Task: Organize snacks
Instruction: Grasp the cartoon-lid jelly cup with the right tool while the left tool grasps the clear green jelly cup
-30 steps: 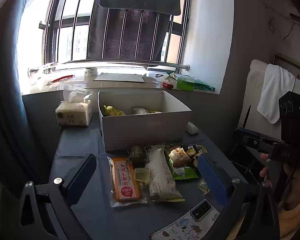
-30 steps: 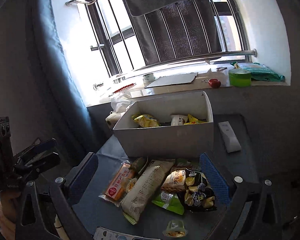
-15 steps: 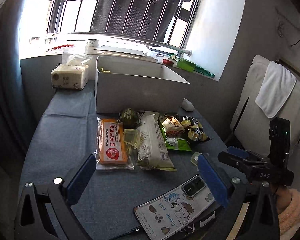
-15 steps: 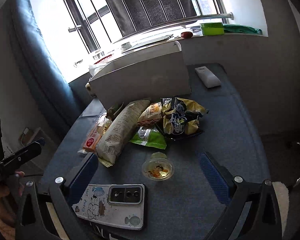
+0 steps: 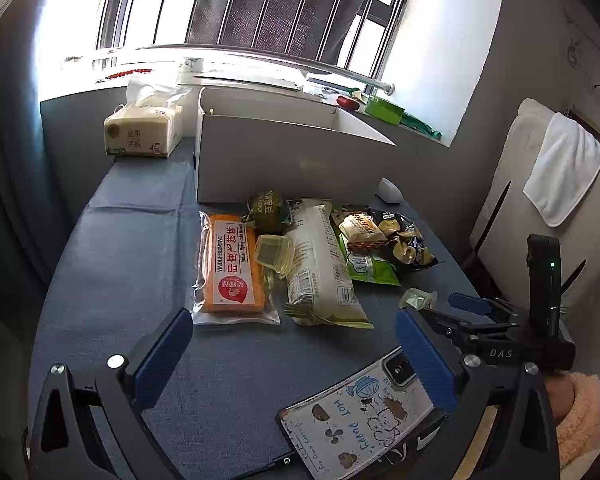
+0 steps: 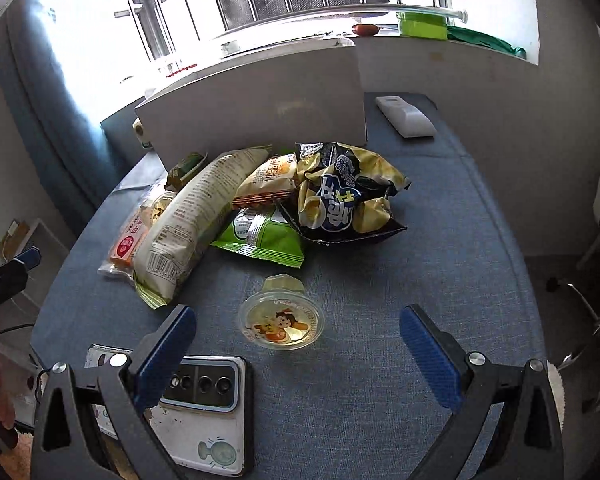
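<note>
Right gripper (image 6: 296, 344) jaws apart above round clear jelly cup (image 6: 281, 322), left gripper (image 5: 292, 344) jaws apart, crinkled foil snack packets (image 6: 340, 196) heaped before rigid white box (image 5: 284, 156), woven blue tablecloth (image 6: 420, 248) bare rightward.

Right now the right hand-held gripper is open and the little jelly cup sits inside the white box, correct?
Not quite. The right hand-held gripper is open, but the jelly cup sits on the blue table in front of the snack pile, well short of the white box. The right wrist view shows it.
</note>
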